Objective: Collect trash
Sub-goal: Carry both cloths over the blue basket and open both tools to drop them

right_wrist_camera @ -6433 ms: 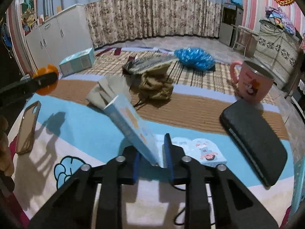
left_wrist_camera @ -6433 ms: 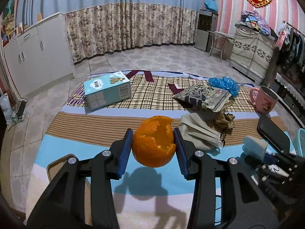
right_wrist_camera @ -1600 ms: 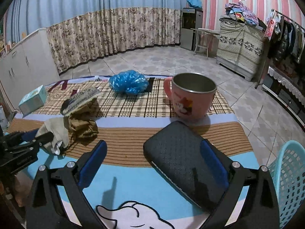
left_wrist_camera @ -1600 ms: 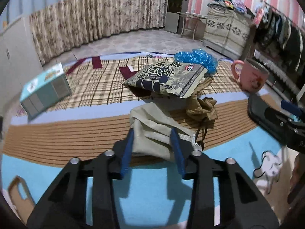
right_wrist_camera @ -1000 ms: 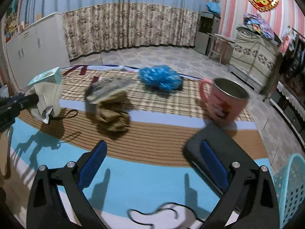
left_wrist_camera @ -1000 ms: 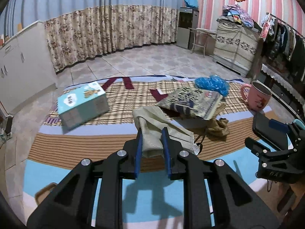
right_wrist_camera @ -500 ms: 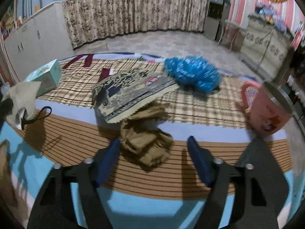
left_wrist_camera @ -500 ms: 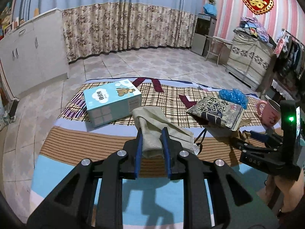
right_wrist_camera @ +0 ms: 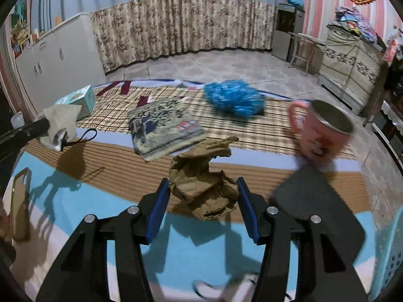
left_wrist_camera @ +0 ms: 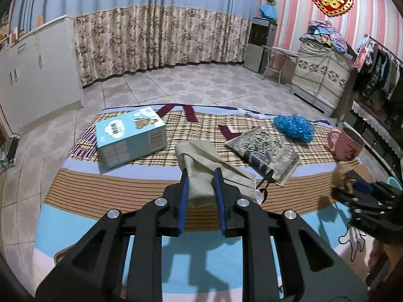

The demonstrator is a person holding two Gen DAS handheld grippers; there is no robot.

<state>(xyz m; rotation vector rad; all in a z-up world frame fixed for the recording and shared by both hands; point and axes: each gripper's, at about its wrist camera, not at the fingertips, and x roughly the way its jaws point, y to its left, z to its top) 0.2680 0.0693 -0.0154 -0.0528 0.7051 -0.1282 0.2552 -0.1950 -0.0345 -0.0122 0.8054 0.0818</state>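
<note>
My left gripper is shut on a beige face mask, held up over the striped cloth with its ear loop dangling. In the right wrist view the same mask hangs from the left gripper at the far left. My right gripper has its blue pads pressed on both sides of a crumpled brown paper wad, which is raised a little and casts a shadow on the cloth. In the left wrist view the wad shows at the tip of the right gripper.
On the cloth lie a light blue tissue box, a patterned snack bag, a crumpled blue plastic bag and a pink mug. A black case lies at the right, a phone case at the left. A blue basket stands off the right edge.
The right gripper swung left from over the black case, came down around the brown paper wad, shut on it and raised it. The left gripper lifted the mask and keeps holding it.
</note>
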